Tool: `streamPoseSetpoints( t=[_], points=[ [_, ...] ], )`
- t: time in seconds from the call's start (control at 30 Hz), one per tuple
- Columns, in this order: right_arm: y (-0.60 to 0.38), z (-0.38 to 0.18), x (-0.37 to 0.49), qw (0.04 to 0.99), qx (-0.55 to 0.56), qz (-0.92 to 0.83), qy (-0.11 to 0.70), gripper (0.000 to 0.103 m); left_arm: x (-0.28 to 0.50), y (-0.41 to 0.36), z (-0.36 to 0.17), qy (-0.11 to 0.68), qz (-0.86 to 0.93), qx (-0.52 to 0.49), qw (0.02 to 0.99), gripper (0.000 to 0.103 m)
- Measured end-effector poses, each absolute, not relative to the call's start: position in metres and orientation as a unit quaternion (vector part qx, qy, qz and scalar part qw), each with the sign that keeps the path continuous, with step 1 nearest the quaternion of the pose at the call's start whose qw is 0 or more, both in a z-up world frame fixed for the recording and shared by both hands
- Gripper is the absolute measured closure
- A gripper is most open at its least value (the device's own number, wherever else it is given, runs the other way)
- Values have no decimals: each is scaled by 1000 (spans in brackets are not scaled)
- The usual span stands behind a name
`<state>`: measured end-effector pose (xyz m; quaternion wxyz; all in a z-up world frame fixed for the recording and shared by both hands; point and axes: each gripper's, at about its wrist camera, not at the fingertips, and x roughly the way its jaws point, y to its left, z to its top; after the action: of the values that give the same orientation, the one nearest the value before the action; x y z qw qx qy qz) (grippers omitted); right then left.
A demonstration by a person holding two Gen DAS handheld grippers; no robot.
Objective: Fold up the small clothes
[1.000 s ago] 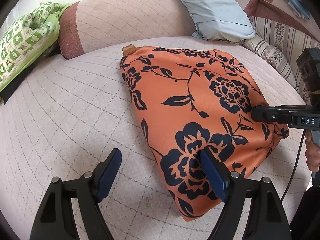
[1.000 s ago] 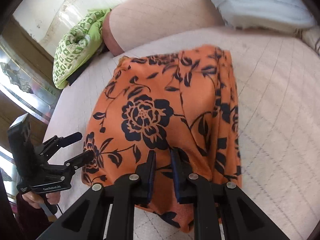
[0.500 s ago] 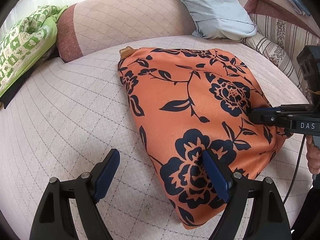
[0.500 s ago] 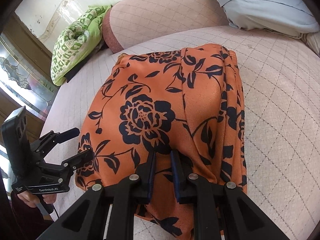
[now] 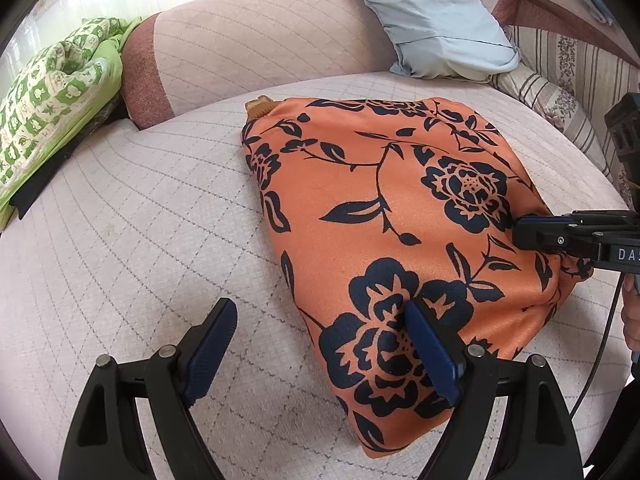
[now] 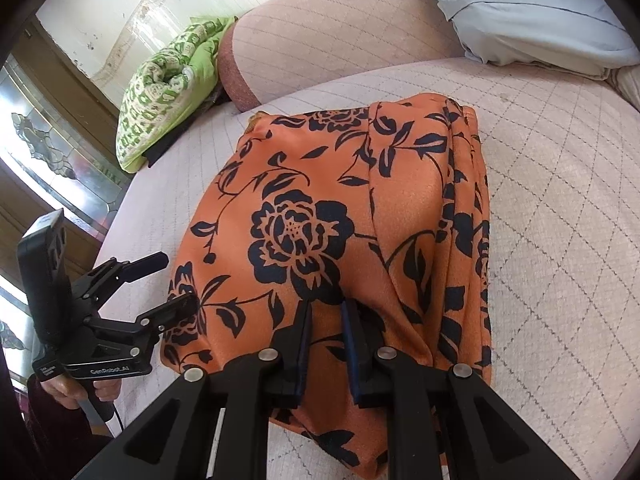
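An orange garment with a dark blue flower print (image 5: 392, 216) lies folded on the quilted pink bed (image 5: 120, 240); it also shows in the right wrist view (image 6: 320, 220). My left gripper (image 5: 320, 344) is open, its right finger over the garment's near left edge, its left finger over bare bed. My right gripper (image 6: 326, 320) is shut on a fold of the garment at its near edge; it shows in the left wrist view (image 5: 520, 232) at the garment's right side. The left gripper shows in the right wrist view (image 6: 168, 280) by the garment's left edge.
A green patterned cushion (image 5: 52, 92) lies at the far left. A pink bolster (image 5: 248, 44) runs along the back. A pale blue pillow (image 5: 432, 20) and a striped cushion (image 5: 560, 92) sit at the back right. A wooden cabinet with glass (image 6: 48, 152) stands left of the bed.
The right gripper stays shut on the garment and has drawn its near edge slightly back. The left gripper stays open and has shifted little.
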<state>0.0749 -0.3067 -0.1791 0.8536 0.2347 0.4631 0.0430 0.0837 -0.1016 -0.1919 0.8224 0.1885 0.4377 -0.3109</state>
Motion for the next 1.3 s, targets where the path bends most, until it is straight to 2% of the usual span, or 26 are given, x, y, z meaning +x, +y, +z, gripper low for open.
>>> streamPoseSetpoints(
  t=[0.17, 0.27, 0.37, 0.4, 0.43, 0.57, 0.73, 0.93, 1.3],
  points=[
    [-307, -179, 69, 855, 236, 46, 460, 84, 86, -100, -194, 441, -293, 186, 828, 6],
    [-311, -175, 64, 849, 252, 55, 461, 83, 90, -98, -194, 455, -292, 169, 824, 6],
    [-319, -168, 58, 839, 285, 85, 456, 62, 95, -95, -189, 469, -310, 138, 816, 6],
    [-323, -164, 54, 839, 298, 95, 445, 45, 97, -92, -185, 470, -315, 122, 815, 6],
    [-326, -160, 51, 841, 304, 99, 436, 38, 99, -89, -182, 472, -320, 107, 814, 6],
    [-346, -142, 36, 866, 295, 70, 396, 38, 107, -75, -169, 470, -341, 37, 813, 6],
    [-396, -156, 27, 841, 376, 36, 387, 38, 120, -65, -174, 489, -338, -3, 804, 6],
    [-432, -196, 30, 785, 468, 33, 404, 38, 130, -70, -196, 543, -349, -36, 763, 6],
    [-435, -222, 57, 755, 491, 55, 430, 38, 143, -83, -218, 597, -390, -101, 694, 6]
  ],
)
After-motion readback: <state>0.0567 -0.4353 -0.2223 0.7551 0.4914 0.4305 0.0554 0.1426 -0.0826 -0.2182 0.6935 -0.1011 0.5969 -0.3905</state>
